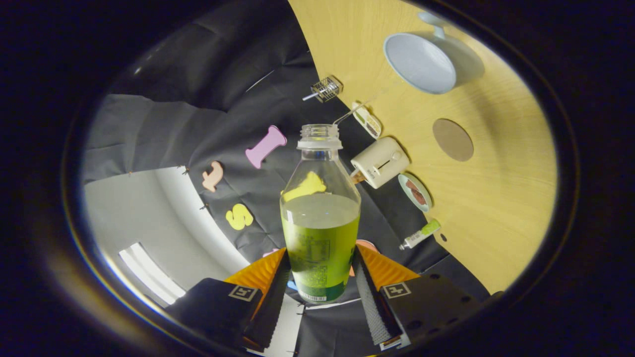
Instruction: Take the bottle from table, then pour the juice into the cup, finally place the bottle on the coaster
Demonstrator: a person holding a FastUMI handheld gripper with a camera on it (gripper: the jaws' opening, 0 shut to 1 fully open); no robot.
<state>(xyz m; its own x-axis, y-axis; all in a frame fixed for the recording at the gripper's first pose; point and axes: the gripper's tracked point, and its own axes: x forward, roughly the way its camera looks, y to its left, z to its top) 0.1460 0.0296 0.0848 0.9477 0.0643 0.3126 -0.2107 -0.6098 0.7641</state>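
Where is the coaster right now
In the gripper view, the round brown coaster lies flat on the wooden table, beyond the claw holding the bottle, between the cup and the small plate.

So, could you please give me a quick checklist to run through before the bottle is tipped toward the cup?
1. Grip: tongs shut on the bottle, both fingers on its lower body: ok.
2. Cap off, neck open: ok.
3. Green juice still inside, roughly half full: ok.
4. Cup on the table, opening unobstructed: ok.
5. Bottle mouth over the cup: not ok, the cup lies well off to the side.
6. Coaster bare: ok.
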